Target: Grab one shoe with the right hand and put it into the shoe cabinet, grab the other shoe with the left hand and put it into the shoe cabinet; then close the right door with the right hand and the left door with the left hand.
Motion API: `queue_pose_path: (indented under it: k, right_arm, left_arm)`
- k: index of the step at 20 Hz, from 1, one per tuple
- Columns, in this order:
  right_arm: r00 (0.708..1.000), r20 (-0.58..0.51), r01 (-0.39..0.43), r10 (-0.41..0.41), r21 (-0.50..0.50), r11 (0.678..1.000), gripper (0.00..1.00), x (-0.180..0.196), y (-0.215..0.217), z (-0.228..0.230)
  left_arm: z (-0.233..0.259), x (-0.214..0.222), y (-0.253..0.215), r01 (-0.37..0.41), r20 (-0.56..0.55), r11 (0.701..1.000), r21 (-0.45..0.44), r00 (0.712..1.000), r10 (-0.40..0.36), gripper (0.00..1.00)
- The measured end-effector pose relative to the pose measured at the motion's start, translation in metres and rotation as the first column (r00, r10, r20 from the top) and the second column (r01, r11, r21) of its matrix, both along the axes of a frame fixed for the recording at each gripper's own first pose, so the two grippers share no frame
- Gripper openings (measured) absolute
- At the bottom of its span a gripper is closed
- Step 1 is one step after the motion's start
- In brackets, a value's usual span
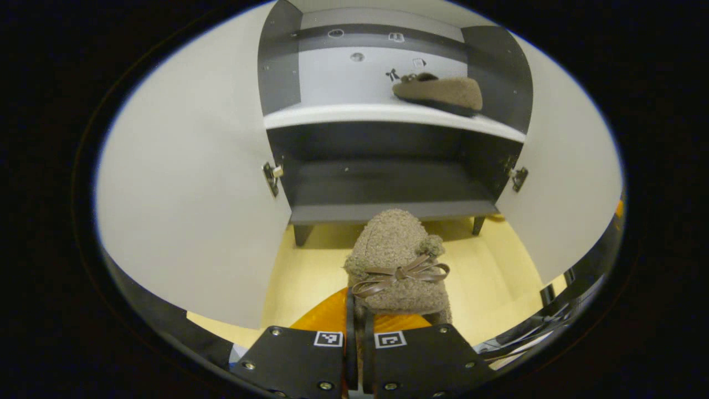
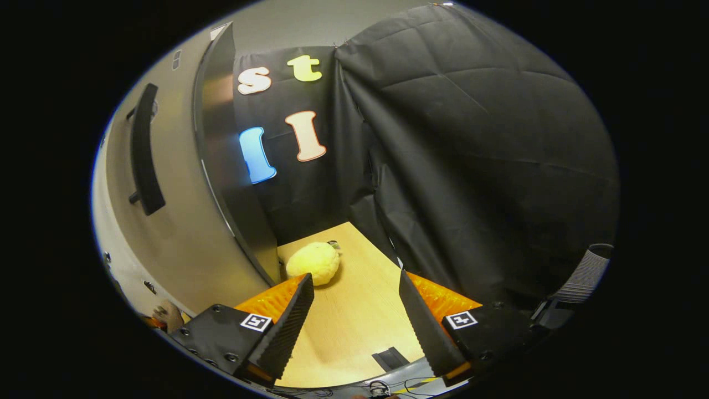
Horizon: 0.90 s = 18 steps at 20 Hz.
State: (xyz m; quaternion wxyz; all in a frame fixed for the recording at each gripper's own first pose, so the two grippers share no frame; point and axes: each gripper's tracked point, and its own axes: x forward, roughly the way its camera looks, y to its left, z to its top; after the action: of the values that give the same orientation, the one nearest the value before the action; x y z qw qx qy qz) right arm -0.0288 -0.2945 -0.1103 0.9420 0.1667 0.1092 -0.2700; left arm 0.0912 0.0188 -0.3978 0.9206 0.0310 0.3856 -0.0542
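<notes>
Pale wood floor (image 1: 487, 266) lies before the shoe cabinet (image 1: 388, 183), both doors swung wide. Left tongs (image 1: 359, 338) clench a fuzzy shoe (image 1: 396, 260); another shoe (image 1: 443, 91) rests on the white shelf (image 1: 332, 113). Right tongs (image 2: 354, 316) gape, released, beside black cloth (image 2: 471, 166).

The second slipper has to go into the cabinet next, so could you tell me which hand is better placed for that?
Left. The left tool is shut on the slipper, facing the open cabinet. The right tool is open, holding nothing, beside the right door.
</notes>
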Motion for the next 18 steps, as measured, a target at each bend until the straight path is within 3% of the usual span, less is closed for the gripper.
queue_pose_path:
  k: [10, 16, 17, 18]
  right_arm:
    - [0.993, 0.113, -0.03, 0.033, -0.034, 0.999, 0.99, 0.039, -0.041, 0.054]
    - [0.994, 0.106, -0.014, 0.022, -0.074, 0.997, 0.98, 0.035, -0.064, 0.06]
    - [0.995, 0.102, -0.005, 0.013, -0.071, 0.997, 0.98, 0.033, -0.07, 0.06]
    - [0.995, 0.102, 0.003, 0.004, -0.062, 0.998, 0.98, 0.03, -0.074, 0.061]
  left_arm:
    - [-0.018, 0.022, 0.002, -0.059, 0.187, 0.996, -0.06, 0.98, 0.069, 0.06]
    - [-0.018, 0.033, 0.008, -0.123, 0.311, 0.991, -0.06, 0.941, 0.136, 0.06]
    - [-0.018, 0.037, 0.009, -0.13, 0.332, 0.99, -0.059, 0.932, 0.142, 0.12]
    - [-0.018, 0.036, 0.009, -0.136, 0.343, 0.989, -0.059, 0.928, 0.148, 0.06]
